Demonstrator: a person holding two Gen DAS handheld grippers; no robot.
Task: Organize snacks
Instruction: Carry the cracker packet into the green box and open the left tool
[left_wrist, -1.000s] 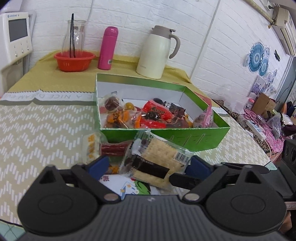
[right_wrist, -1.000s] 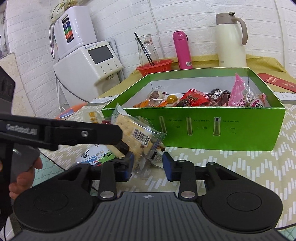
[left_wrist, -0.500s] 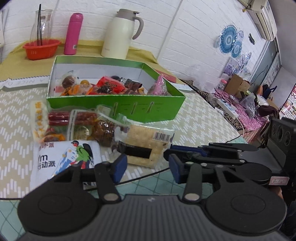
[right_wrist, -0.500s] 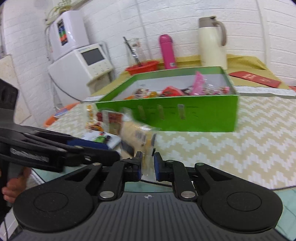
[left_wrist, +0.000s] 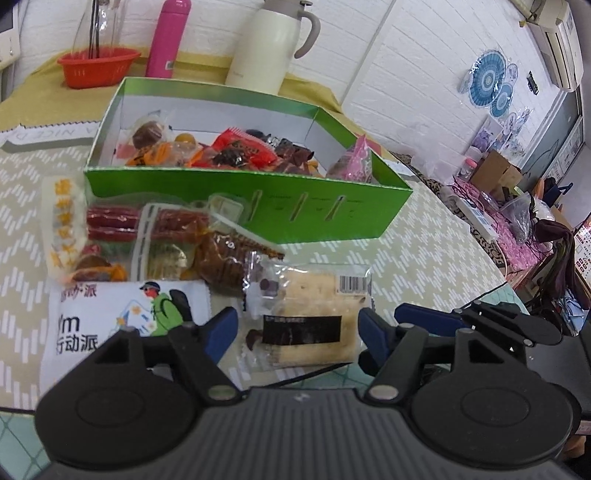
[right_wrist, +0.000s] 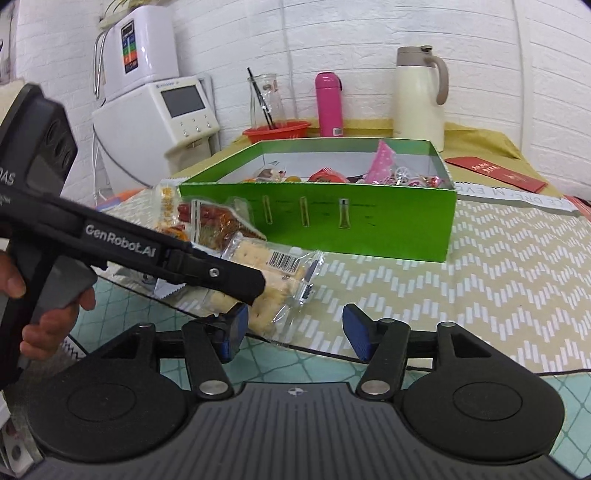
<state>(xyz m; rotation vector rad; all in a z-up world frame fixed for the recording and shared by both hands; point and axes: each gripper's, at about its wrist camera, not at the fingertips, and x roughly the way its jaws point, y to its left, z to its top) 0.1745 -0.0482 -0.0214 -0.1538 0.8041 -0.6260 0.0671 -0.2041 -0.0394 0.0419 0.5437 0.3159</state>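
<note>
A green box (left_wrist: 236, 195) (right_wrist: 369, 232) holds several wrapped snacks. In front of it a cracker packet (left_wrist: 310, 314) (right_wrist: 273, 273) lies flat at the table's near edge. My left gripper (left_wrist: 297, 330) is open, its jaws on either side of the packet without gripping it. My right gripper (right_wrist: 291, 332) is open and empty, just in front of the packet's right end. A pile of loose snacks (left_wrist: 147, 240) and a white pouch (left_wrist: 122, 314) lie to the left.
A cream thermos jug (left_wrist: 266, 40) (right_wrist: 419, 92), a pink bottle (left_wrist: 166, 37) and a red basket (left_wrist: 98, 66) stand behind the box. A white appliance (right_wrist: 166, 118) stands at the left. A red envelope (right_wrist: 495, 173) lies at the right.
The cracker packet has gone from held up to lying flat on the table. My right gripper, shut half a second ago, has opened. My left gripper has opened wider around the packet.
</note>
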